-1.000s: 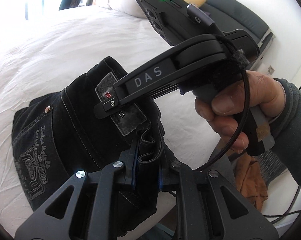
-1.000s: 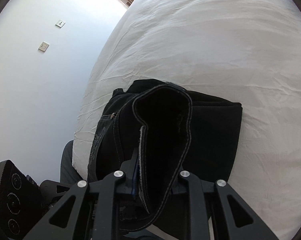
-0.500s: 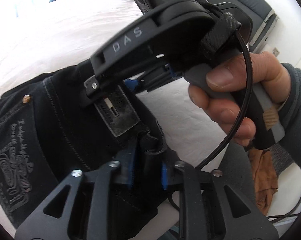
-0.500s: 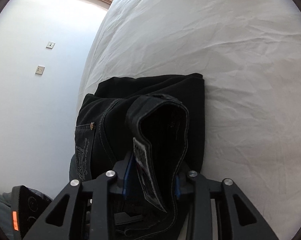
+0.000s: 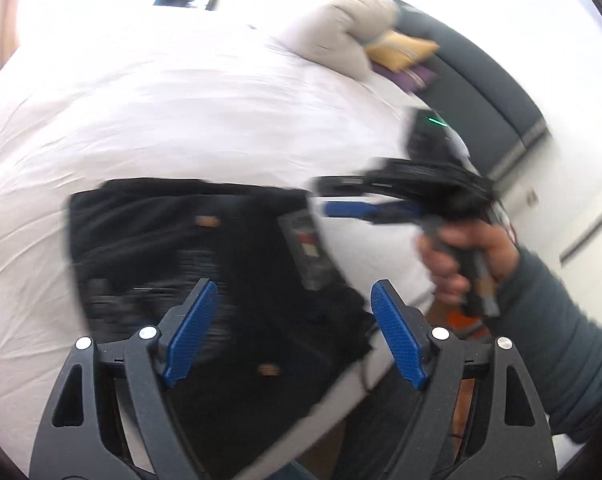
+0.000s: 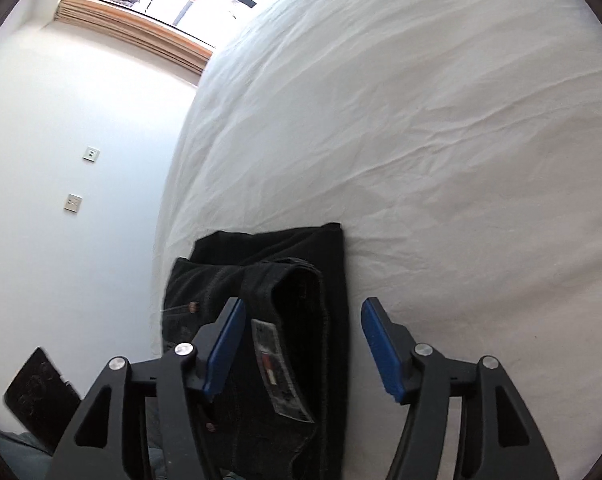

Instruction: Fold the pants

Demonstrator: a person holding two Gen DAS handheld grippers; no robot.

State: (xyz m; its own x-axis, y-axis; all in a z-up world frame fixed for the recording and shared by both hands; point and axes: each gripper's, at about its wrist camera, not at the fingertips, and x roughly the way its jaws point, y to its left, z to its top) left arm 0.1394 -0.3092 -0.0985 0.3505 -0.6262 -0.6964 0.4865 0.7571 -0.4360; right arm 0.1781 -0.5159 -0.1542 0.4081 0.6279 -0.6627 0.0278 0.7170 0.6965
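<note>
I see a pair of black denim pants (image 6: pixel 301 320), folded into a compact rectangle, lying on the white wrinkled bed sheet (image 6: pixel 441 140) near the bed's edge. My left gripper (image 5: pixel 293 332) hangs above them with its blue-padded fingers spread wide apart and nothing between them. My right gripper (image 6: pixel 303 346) is likewise spread wide and empty, straddling the waistband end of the pants without touching the cloth as far as I can tell. In the left view the right gripper appears off to the side of the pile, held by the right hand (image 5: pixel 461 264), though motion blur smears that picture. I judge the fold nearly done; the waistband corner puckers upward, so the step in hand is best finished by pressing that raised edge flat and squaring the stacked layers, keeping both grippers low and moving slowly so the pile does not slide toward the bed's edge. A grey rectangular waistband patch (image 6: pixel 279 368) with a small red mark shows, but its writing is too small to read.
</note>
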